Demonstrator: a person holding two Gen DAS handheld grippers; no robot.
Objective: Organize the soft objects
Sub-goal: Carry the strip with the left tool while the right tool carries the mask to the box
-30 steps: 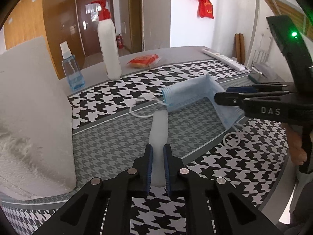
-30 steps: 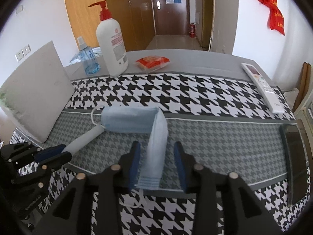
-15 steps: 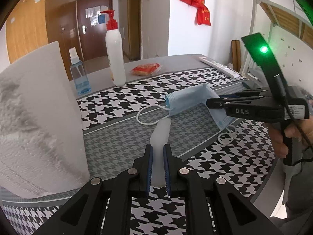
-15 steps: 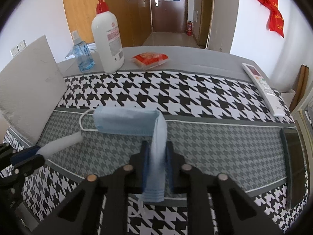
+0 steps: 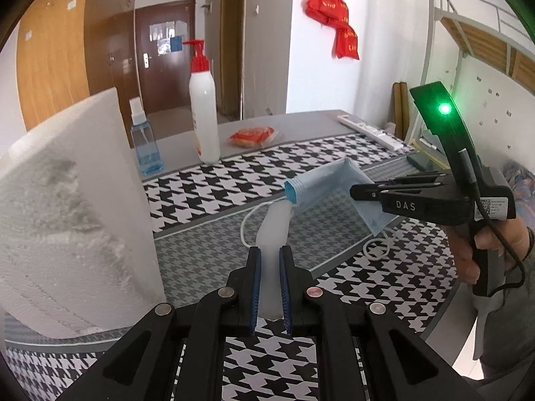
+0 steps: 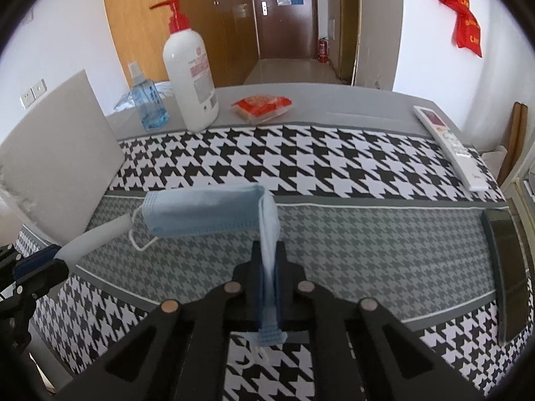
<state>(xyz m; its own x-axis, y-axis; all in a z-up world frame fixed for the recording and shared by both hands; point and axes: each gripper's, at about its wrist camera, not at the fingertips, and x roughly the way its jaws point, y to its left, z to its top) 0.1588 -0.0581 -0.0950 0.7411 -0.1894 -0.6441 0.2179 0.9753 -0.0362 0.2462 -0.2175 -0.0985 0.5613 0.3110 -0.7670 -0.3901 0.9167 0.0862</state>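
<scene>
A light blue face mask [image 6: 204, 212] is folded over and lifted above the houndstooth cloth [image 6: 334, 167]. My right gripper [image 6: 268, 250] is shut on one end of the mask; in the left wrist view it [image 5: 354, 193] comes in from the right holding the mask [image 5: 321, 187]. My left gripper [image 5: 268, 257] is shut on a white foam strip [image 5: 272, 230] whose far end touches the mask's near edge. The strip [image 6: 97, 237] also shows at the left of the right wrist view. One ear loop [image 5: 249, 227] hangs onto the cloth.
A large white foam sheet [image 5: 67, 207] stands at the left. A white pump bottle [image 6: 190, 77], a blue spray bottle [image 6: 148, 100] and a red snack packet [image 6: 262, 107] stand at the back. A white remote [image 6: 449, 147] and a dark phone [image 6: 505, 267] lie at the right.
My right gripper closed on the mask's end and lifted it off the cloth. My left gripper kept hold of the foam strip, whose tip now touches the mask.
</scene>
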